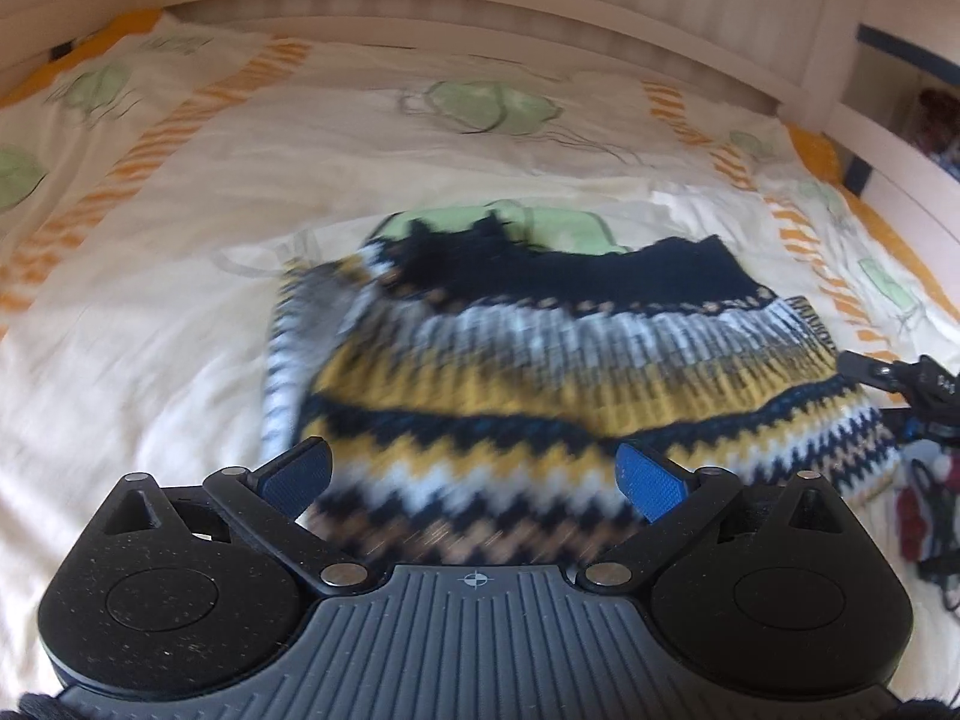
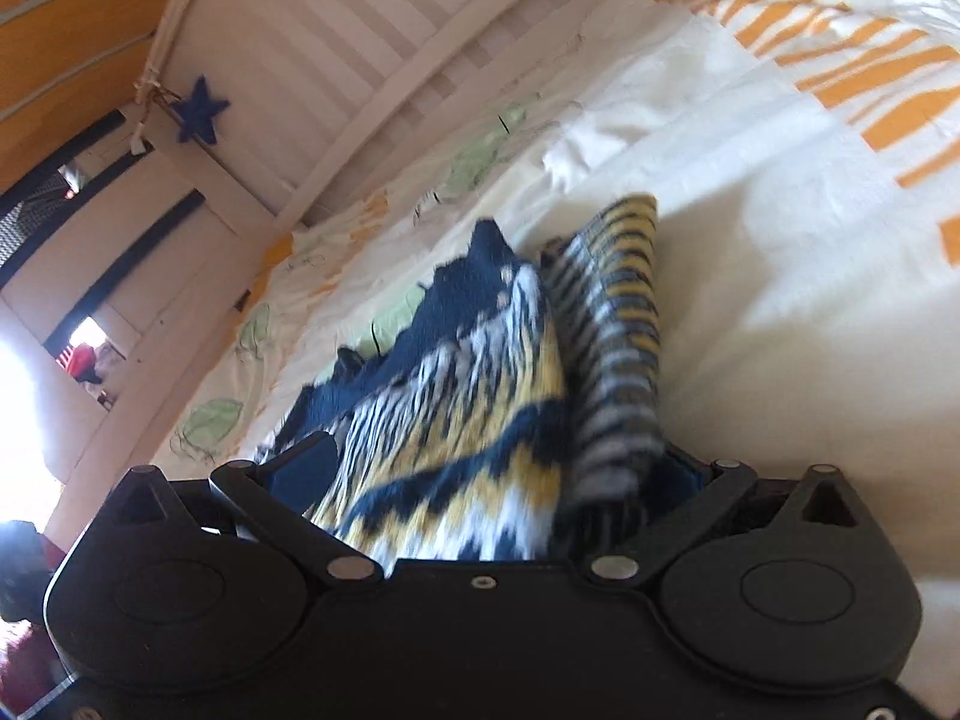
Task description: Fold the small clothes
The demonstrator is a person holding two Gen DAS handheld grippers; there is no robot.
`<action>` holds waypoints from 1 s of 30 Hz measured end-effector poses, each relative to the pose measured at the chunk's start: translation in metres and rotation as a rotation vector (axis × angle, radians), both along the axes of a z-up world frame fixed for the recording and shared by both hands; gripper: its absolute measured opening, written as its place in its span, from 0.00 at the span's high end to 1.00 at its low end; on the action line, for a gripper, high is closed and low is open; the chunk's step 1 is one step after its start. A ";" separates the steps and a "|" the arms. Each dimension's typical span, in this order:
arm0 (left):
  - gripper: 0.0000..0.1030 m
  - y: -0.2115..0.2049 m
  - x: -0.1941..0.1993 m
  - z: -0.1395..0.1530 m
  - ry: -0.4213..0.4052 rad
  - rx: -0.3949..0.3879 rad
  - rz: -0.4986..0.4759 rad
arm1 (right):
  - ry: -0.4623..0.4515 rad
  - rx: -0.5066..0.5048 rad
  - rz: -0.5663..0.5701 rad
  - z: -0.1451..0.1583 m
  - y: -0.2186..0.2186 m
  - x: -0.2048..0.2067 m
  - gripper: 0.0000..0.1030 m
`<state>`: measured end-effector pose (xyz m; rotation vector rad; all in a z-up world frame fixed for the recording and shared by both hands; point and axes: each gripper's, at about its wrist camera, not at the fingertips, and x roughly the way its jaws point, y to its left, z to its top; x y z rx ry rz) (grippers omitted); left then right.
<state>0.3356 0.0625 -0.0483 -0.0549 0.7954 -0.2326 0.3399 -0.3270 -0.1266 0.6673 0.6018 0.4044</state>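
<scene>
Left gripper (image 1: 474,483): fingers spread, empty, just above near hem of knit sweater (image 1: 540,372). Sweater: flat on cream bedsheet (image 1: 180,312) w/ orange stripes, green leaves. White slatted headboard (image 1: 420,6) behind. Right gripper (image 2: 480,480): fingers wide apart w/ bunched sweater edge between; grip unclear.

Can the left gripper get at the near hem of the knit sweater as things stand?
Probably yes. The left gripper is open, its blue pads either side of the zigzag hem of the knit sweater, nothing between. The right gripper has sweater bunched between its fingers at the right edge, clear of that path.
</scene>
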 end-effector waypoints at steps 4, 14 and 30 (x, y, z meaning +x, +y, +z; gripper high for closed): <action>0.01 -0.037 0.028 -0.002 0.004 0.012 -0.030 | -0.043 -0.014 -0.003 -0.001 0.001 -0.011 0.00; 0.01 -0.096 0.085 -0.041 0.097 0.155 -0.045 | -0.068 0.019 -0.007 -0.004 -0.005 -0.014 0.00; 0.00 -0.097 0.089 -0.057 0.085 0.143 -0.042 | 0.100 0.075 -0.006 -0.005 -0.015 0.001 0.61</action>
